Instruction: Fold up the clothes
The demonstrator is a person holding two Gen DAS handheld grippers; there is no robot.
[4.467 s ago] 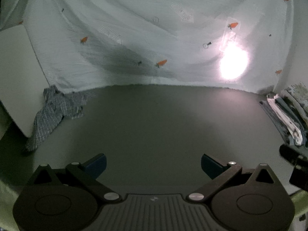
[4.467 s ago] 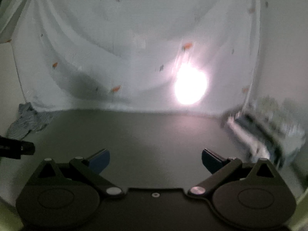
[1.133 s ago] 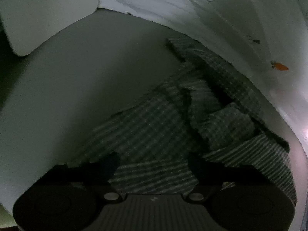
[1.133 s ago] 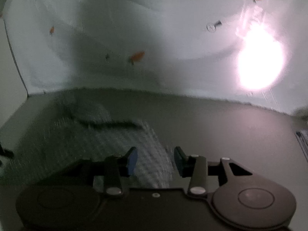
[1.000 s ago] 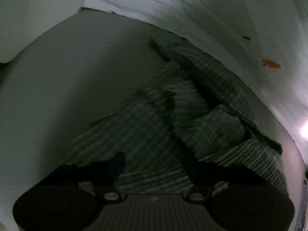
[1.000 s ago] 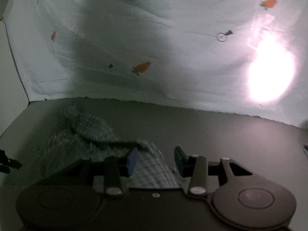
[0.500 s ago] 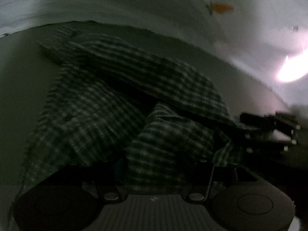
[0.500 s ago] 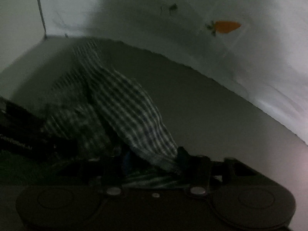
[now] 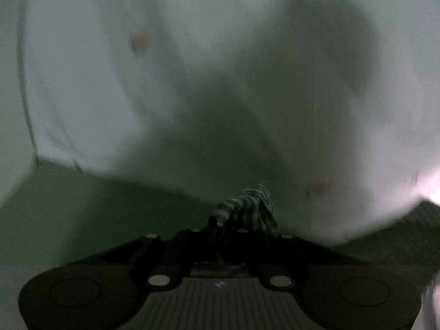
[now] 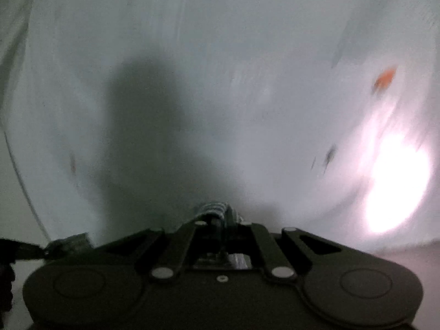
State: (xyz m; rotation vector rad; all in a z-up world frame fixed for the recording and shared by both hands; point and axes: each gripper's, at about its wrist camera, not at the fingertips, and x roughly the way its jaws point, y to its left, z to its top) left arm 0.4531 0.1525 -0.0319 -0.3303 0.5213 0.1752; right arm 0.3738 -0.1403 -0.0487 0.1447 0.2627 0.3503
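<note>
Left tool (image 9: 220,227): clamped on a bunched fold of the green-and-white checked cloth garment (image 9: 247,209), which is raised ahead of the tips.
Right tool (image 10: 220,221): clamped on another fold of the same garment (image 10: 213,210).
Counter (image 9: 82,206): dark grey flat surface, seen below the left tool.
Backdrop (image 10: 247,55): white draped sheet printed with small orange carrots, blurred.
</note>
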